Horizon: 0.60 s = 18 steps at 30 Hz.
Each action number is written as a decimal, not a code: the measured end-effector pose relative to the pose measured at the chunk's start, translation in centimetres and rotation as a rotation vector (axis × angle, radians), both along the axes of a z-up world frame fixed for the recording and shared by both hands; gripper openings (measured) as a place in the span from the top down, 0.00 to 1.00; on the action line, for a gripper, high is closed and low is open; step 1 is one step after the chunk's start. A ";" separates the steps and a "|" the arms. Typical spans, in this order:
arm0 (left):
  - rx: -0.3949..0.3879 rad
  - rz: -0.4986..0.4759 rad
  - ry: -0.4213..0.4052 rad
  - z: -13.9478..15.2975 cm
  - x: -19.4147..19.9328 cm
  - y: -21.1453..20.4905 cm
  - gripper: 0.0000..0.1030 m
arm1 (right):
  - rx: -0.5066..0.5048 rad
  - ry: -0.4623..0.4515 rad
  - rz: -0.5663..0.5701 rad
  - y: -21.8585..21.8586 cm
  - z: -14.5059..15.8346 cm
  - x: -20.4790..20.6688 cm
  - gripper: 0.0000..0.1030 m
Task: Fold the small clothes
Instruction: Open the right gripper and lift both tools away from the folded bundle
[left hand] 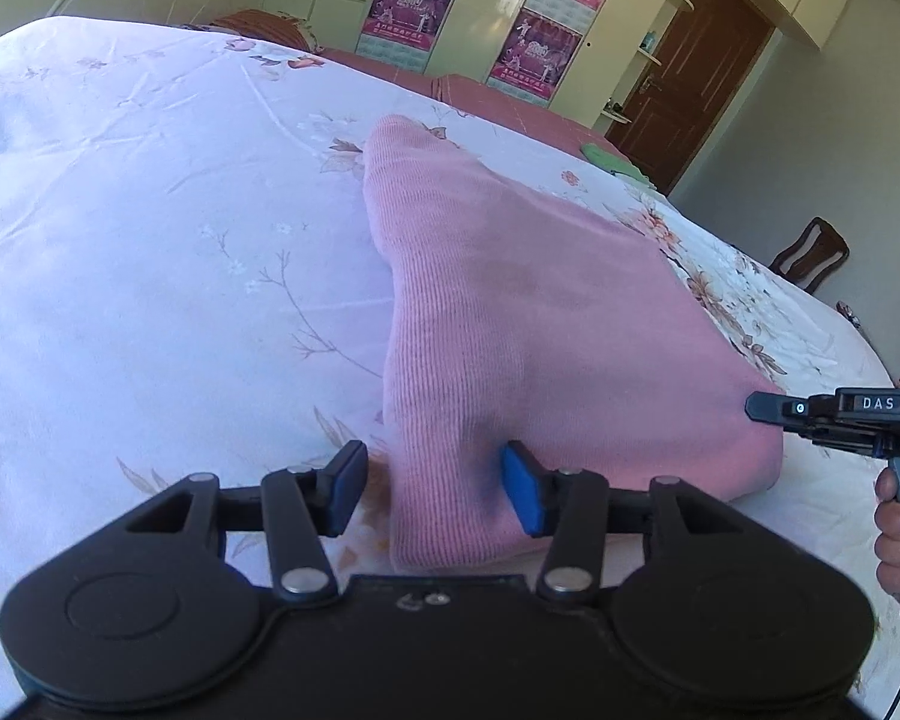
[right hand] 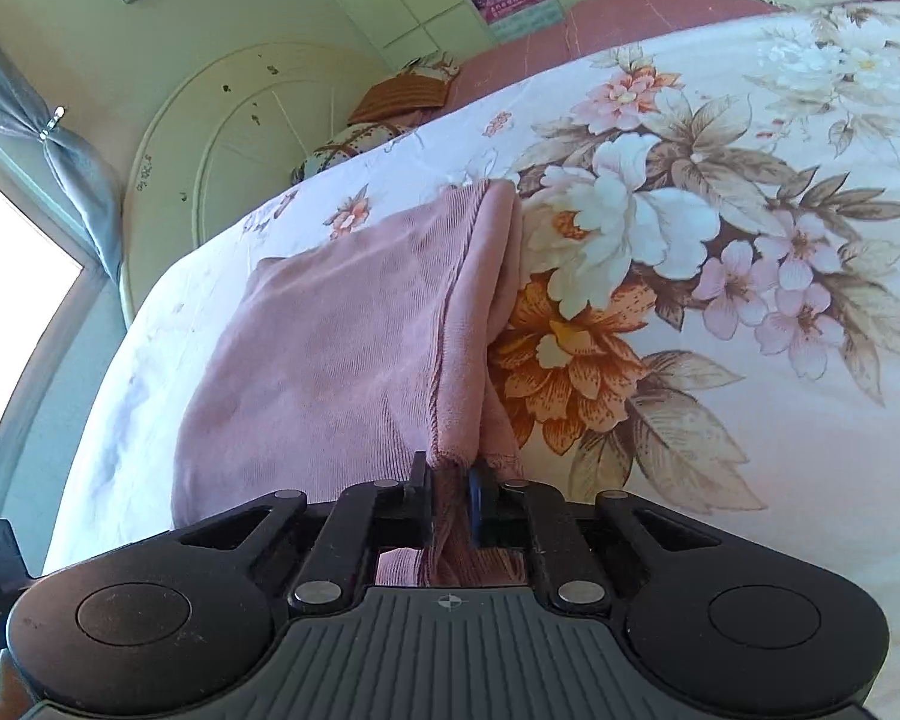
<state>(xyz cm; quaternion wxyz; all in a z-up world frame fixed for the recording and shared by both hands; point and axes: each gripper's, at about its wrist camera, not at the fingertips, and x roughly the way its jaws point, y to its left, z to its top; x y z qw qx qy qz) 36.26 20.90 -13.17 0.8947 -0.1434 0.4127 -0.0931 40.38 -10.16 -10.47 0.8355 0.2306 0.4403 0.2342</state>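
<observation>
The pink garment [right hand: 342, 348] lies on the floral bedspread [right hand: 750, 240] ahead of me, already doubled lengthwise, with cross folds left, I judge. My right gripper [right hand: 447, 489] is clamped on its near hem. My left gripper [left hand: 435, 483] stands half open, one pad against the fabric, seemingly not pinching.

Floral bedspread [right hand: 750, 360] carries pink knit garment [left hand: 510, 300]; green cloth [left hand: 606, 157] beyond
</observation>
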 end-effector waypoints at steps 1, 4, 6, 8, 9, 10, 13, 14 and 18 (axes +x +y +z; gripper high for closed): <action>0.009 -0.001 0.011 -0.1 -0.1 -0.2 0.52 | -0.020 -0.014 0.008 -0.1 0.5 -0.2 0.91; 0.088 -0.018 0.015 -0.4 -0.6 -0.9 0.50 | -0.045 -0.023 0.023 -0.4 1.2 -0.5 0.91; 0.137 -0.026 -0.002 -0.5 -1.1 -1.5 0.48 | -0.105 0.012 0.037 0.2 -0.2 0.0 0.91; 0.201 -0.013 -0.008 -0.2 -1.6 -2.3 0.39 | -0.139 0.006 0.043 0.9 -1.5 0.3 0.91; 0.231 0.006 -0.006 -0.1 -2.0 -2.5 0.26 | -0.134 0.007 0.030 0.9 -1.6 0.4 0.91; 0.254 0.019 -0.006 0.0 -2.5 -2.7 0.19 | -0.129 0.018 0.019 0.8 -1.5 0.4 0.89; 0.239 0.037 -0.009 0.4 -4.6 -2.5 0.21 | -0.162 -0.021 -0.020 0.5 0.3 -1.2 0.75; 0.231 0.045 -0.006 0.4 -5.4 -2.4 0.21 | -0.165 -0.053 -0.019 0.3 1.2 -2.2 0.72; 0.261 0.067 0.012 -0.3 -7.9 -2.7 0.21 | -0.112 -0.082 0.053 0.3 2.0 -5.2 0.71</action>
